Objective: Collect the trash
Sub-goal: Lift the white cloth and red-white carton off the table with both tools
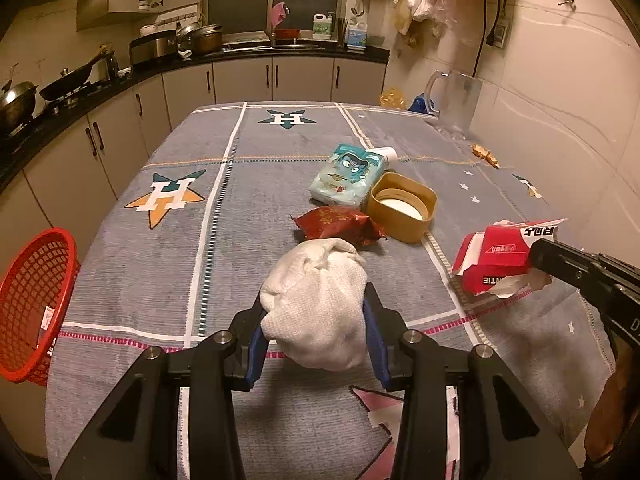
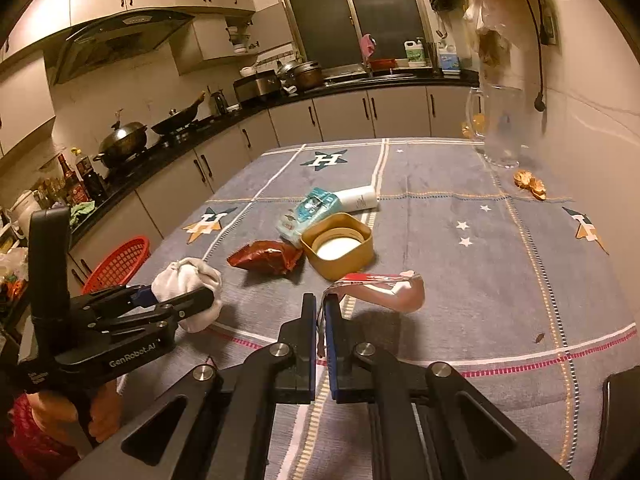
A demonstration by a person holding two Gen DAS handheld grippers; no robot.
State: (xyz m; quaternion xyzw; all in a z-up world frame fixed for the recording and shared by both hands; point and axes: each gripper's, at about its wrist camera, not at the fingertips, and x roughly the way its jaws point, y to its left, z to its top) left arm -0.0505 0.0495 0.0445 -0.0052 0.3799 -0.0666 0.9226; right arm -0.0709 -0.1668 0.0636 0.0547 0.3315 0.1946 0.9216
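Your left gripper [image 1: 316, 312] is clamped on a white wad [image 1: 316, 300] of cloth or tissue, jaws part-way apart with the blue pads pressed into its sides. The wad is roughly egg-shaped; its long axis runs away from you along the fingers, bulging past the tips and sagging a little below them. It hangs above the tablecloth [image 1: 160, 280], not resting on it.

Your right gripper [image 2: 321, 312] has its jaws pinched nearly together on the torn edge of a red-and-white pack [image 2: 384, 286]. From the right wrist you see the pack almost edge-on: it is flat and stretches ahead of the tips and off to their right, lifted clear of the cloth with its shadow below. In the left wrist view the same pack [image 1: 500, 256] sticks out of the right gripper [image 1: 538, 258] toward the middle of the table, torn white paper hanging under it.

Just beyond the wad lies a crumpled red wrapper [image 1: 336, 226], its length running across your line of reach. Touching its far right end is a tan tub [image 1: 400, 206], open side up, pale inside. Behind the tub, a blue packet [image 1: 348, 178] leans on it, pointing away from you, and a white bottle [image 2: 358, 198] lies on its side at the packet's far end.

Off the table's left edge, near your left gripper, a red basket [image 1: 36, 304] is tilted with its mouth facing the table. Far right, near the wall, sits a small brown scrap [image 2: 530, 184] beside a clear jug [image 2: 502, 128].
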